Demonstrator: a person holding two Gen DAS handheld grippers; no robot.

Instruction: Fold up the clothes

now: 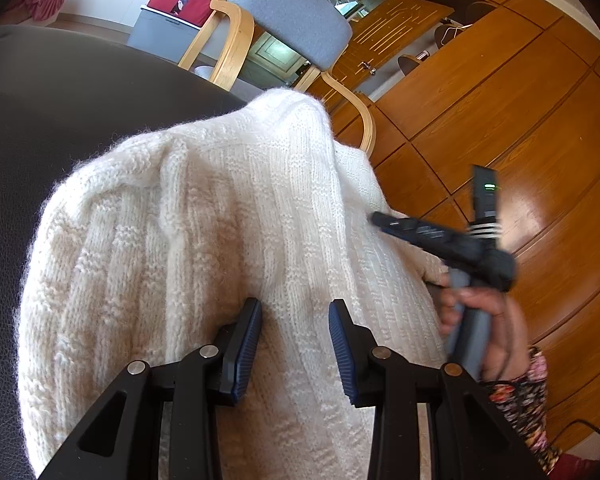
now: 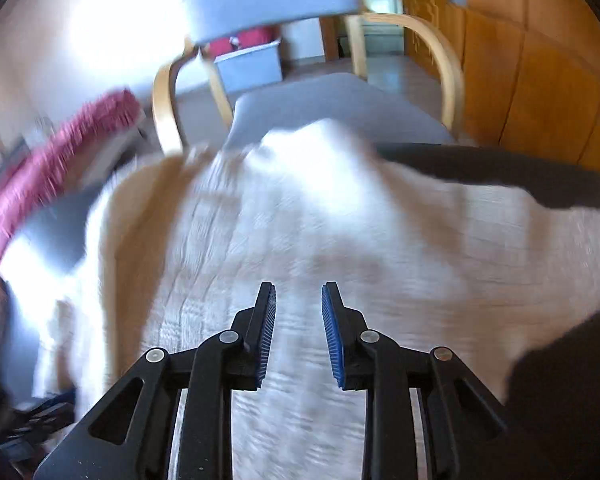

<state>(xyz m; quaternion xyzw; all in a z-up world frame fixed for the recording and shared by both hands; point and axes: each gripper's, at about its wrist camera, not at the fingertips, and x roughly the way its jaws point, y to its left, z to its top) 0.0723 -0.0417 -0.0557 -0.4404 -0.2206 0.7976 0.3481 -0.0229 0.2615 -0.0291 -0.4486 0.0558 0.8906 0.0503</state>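
While the white sweater (image 1: 204,240) lies heaped at the dark table's (image 1: 60,112) far edge, your left tongs (image 1: 294,340) pinch a fold; the right tongs (image 2: 298,320) hover narrowly parted, empty.

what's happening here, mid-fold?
A person is folding a cream knit sweater on a dark table, one gripper in each hand. The left gripper has a ridge of the knit between its jaws. The right gripper hangs over the sweater, jaws apart, holding nothing; its view is motion-blurred.
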